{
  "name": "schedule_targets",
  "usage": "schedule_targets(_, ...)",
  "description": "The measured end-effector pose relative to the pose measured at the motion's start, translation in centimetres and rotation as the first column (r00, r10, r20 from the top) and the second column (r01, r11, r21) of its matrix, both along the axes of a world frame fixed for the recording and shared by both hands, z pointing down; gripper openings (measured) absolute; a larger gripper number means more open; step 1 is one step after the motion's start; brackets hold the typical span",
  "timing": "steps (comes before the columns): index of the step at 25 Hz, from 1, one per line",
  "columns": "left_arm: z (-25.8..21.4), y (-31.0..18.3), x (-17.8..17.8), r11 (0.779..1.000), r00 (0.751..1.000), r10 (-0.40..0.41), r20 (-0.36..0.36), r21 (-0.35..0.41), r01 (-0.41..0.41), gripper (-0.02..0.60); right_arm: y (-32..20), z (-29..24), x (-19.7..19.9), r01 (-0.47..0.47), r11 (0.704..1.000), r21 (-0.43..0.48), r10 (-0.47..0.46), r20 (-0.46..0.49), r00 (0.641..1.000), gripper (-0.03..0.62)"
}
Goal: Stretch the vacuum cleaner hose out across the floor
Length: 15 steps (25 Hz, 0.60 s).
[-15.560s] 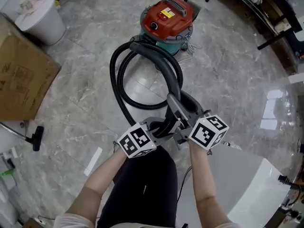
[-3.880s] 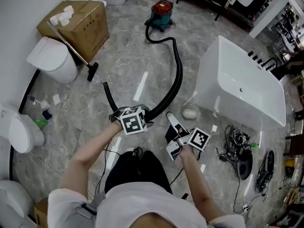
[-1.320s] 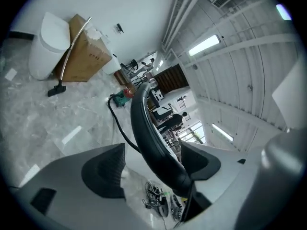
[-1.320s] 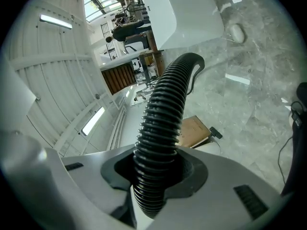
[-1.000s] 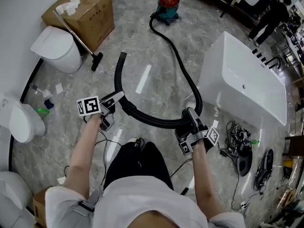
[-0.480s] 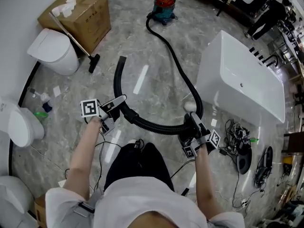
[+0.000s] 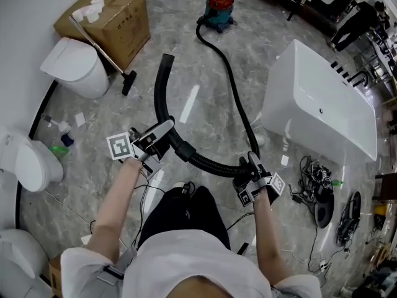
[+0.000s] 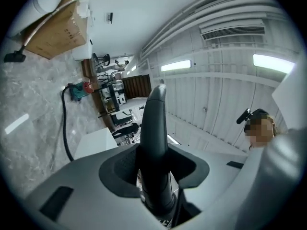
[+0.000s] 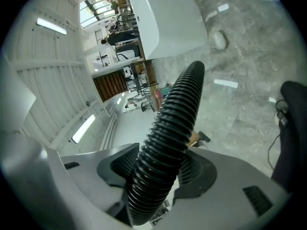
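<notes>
Near you: both arms reach down over your dark trousers, one tool in each hand.

Left tool (image 7: pixel 162 134): the jaws are closing. In the left gripper view they sit partly apart with the smooth curved pipe (image 8: pixel 156 147) at the hose's free end between them. The pads appear to bear on both its sides. The pipe arcs away from that tool, and its open end points toward the far-left of the room.

Right tool (image 7: pixel 251 164): the jaws are opening. The ribbed hose (image 9: pixel 168 143) fills the gap between them and seems to touch both meshed pads. This tool sits close to the bathtub's (image 7: pixel 322 110) near corner.

Between the tools: the hose (image 7: pixel 208 162) hangs in a shallow bow from your left tool across to your right tool.

Beyond the right tool: the hose runs on over the grey marble floor (image 7: pixel 124 117) alongside the bathtub. It curves gently, with no loops, up to the red-topped vacuum cleaner (image 7: pixel 220 8) at the far end of the room.

Far left: a cardboard box (image 7: pixel 111 20) has a floor brush (image 7: pixel 128 82) on a metal tube leaning against it.

Right of you: a tangle of cables (image 7: pixel 316 185) lies by the tub.
</notes>
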<state>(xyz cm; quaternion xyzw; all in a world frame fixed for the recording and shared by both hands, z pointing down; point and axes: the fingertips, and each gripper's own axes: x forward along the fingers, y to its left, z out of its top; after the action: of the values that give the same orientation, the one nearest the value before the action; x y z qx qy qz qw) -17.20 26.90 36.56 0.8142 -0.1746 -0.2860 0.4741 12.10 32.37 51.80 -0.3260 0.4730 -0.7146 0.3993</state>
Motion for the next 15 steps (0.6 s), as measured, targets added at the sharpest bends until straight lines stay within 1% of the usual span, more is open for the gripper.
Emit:
schedule_targets(3,-1.4,0.3,0.3,0.998,0.999,0.003,0.038,0.061,-0.005,0.166,1.0,2.5,-1.6,0.024,0.996,-0.085,-0.030,-0.068,0.997,0.257)
schedule_targets(6,-1.5,0.4,0.3,0.997,0.998,-0.005,0.066,0.071,0.000,0.166,2.4,5.2,-3.0,0.042,0.985,-0.169,-0.062,-0.118,0.991,0.284)
schedule_targets(8,-1.4,0.9,0.2,0.998,0.998,0.003,0.063,0.063,-0.007,0.166,3.4,6.3,-4.2,0.067,0.980,-0.188,-0.092,-0.127,0.988,0.295)
schedule_targets(9,-1.5,1.1,0.2,0.998,0.998,0.008,0.062,0.067,-0.012,0.166,3.8,6.7,-4.7,0.077,0.979,-0.188,-0.102,-0.127,0.987,0.318)
schedule_targets(11,-2.1,1.4,0.3,0.996,0.998,0.014,0.066,0.088,-0.019,0.166,4.5,7.2,-5.6,0.084,0.978,-0.191,-0.111,-0.137,0.984,0.330)
schedule_targets(13,-2.9,1.4,0.5,0.992,0.996,-0.005,0.091,0.129,-0.007,0.166,5.6,8.1,-5.7,0.110,0.970,-0.215,-0.154,-0.199,0.968,0.374)
schedule_targets(14,-3.1,1.4,0.7,0.989,0.993,-0.016,0.114,0.151,-0.001,0.166,6.4,8.6,-5.5,0.134,0.964,-0.228,-0.187,-0.232,0.954,0.397)
schedule_targets(15,-3.2,1.5,1.0,0.985,0.989,-0.024,0.145,0.173,-0.001,0.166,7.2,8.8,-5.2,0.158,0.959,-0.235,-0.217,-0.250,0.944,0.403)
